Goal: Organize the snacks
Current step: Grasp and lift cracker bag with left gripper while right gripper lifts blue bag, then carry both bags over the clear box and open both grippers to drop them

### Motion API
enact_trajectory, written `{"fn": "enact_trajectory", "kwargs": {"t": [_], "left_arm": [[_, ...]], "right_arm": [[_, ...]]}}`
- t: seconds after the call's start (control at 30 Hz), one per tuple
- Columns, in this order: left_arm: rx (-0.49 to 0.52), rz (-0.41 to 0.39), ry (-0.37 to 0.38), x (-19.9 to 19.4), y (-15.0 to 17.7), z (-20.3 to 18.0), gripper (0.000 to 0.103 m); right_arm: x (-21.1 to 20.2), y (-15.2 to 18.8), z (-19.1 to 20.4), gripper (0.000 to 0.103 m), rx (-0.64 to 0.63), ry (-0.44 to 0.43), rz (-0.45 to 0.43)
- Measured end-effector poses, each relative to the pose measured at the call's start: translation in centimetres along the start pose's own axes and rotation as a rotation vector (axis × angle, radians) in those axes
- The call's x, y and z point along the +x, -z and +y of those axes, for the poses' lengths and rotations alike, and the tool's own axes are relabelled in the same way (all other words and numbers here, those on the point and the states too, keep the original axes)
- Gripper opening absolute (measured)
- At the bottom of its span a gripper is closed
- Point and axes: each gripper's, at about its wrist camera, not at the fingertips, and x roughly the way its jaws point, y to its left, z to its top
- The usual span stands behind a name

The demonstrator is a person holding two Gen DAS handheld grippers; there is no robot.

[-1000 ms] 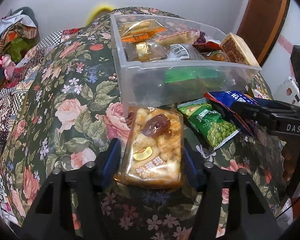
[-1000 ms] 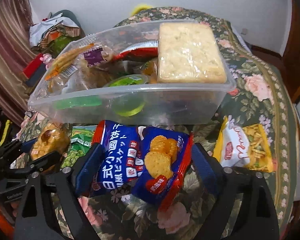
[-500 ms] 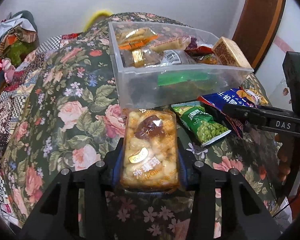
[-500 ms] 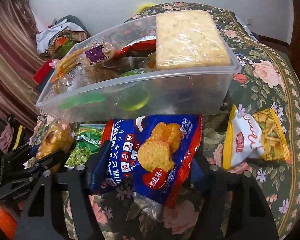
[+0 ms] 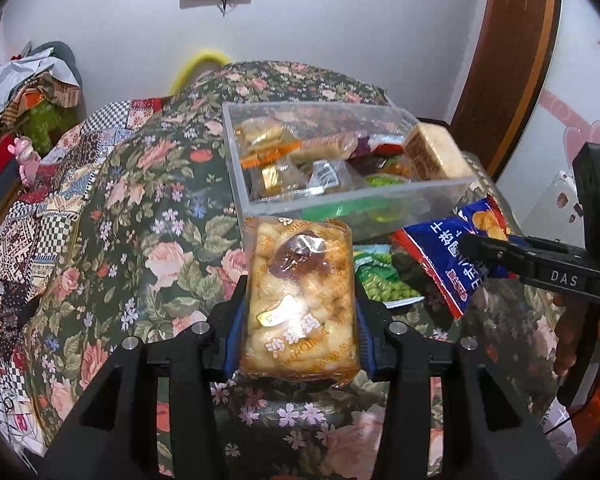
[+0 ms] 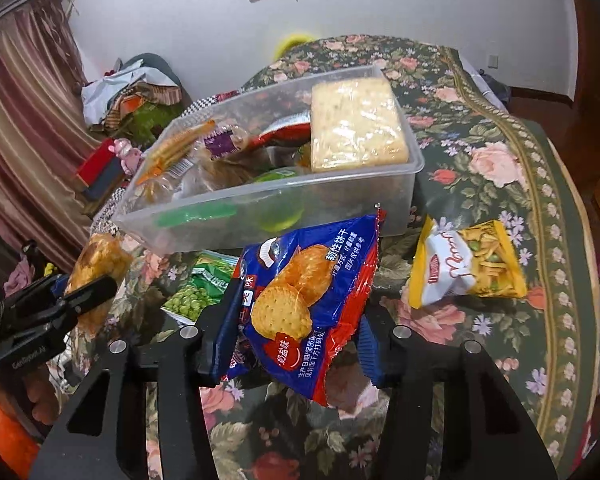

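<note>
Left gripper (image 5: 298, 320): black two-finger tool with blue pads, clamped on a clear-wrapped block of golden puffed-rice cake topped with a dark date (image 5: 300, 300); its jaws have closed in the last second and since held. The pack is off the cloth and tilted toward the bin.

Right gripper (image 6: 296, 328): same make, pinching a blue-and-red foil packet of round biscuits (image 6: 304, 300); its jaws have just been closing with the packet between them, and the packet now hangs crumpled and clear of the table.

Clear rectangular plastic storage bin (image 6: 414, 168): stands just beyond both held packs on the dark floral tablecloth (image 6: 500, 168). Already holds a large pale wrapped cracker slab (image 6: 356, 126), orange-striped wrappers, a purple-labelled pack, a red pack and green items; close to full.

Still loose on the cloth: a green bag of peas (image 6: 198, 292), between the two grippers near the bin's front wall; a yellow-and-white bag of mixed crisps (image 6: 464, 268), to the right of the bin.

Progress, by judgement: most snacks binned; two in hand and not yet dropped in; two waiting. Space in the bin looks tight.
</note>
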Motion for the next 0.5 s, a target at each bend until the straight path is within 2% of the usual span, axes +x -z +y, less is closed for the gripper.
{"fn": "enact_trajectory", "kwargs": {"t": [0.5], "left_arm": [[-0.002,-0.094,0.004,-2.2,-4.1,-0.4,0.045]], "right_arm": [[-4.0,-3.4,1.9,0.047,-0.049,-0.017,-0.147]]}}
